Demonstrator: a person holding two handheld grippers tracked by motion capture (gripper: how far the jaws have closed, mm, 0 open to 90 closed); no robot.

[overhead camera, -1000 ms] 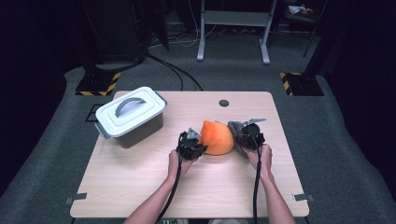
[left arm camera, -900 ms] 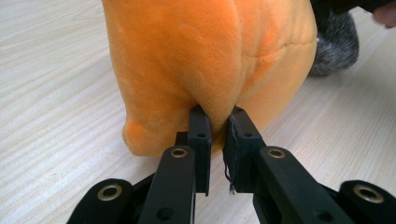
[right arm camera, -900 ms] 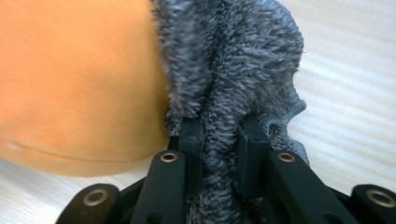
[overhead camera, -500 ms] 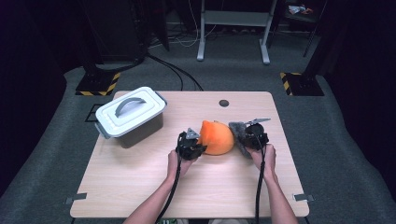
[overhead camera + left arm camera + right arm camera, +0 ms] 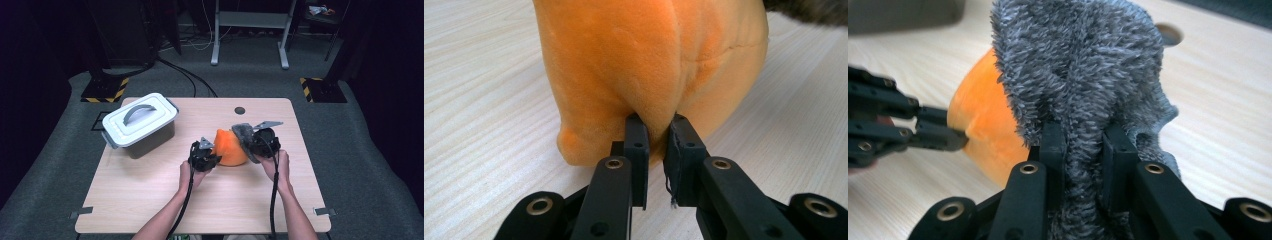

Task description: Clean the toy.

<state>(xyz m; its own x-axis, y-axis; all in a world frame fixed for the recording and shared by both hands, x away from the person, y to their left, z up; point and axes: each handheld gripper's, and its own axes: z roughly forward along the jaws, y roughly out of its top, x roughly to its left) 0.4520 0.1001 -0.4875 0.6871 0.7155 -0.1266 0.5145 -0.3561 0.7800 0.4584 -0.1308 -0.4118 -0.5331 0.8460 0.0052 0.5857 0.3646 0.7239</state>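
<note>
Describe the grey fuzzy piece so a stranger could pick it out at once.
On the wooden table, right of the white lidded box, sits an orange plush. The grey fuzzy piece hangs against its right side, pinched in the right gripper; it alone is shaggy.

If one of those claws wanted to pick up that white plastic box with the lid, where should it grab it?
Probably the arched grey handle on the lid of the white lidded plastic box, coming from straight above. It stands raised above the flat lid, leaving a gap for the jaws to close around.

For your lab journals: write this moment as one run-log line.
left gripper: shut on orange plush | right gripper: shut on grey fuzzy fabric | lidded bin: untouched
</note>
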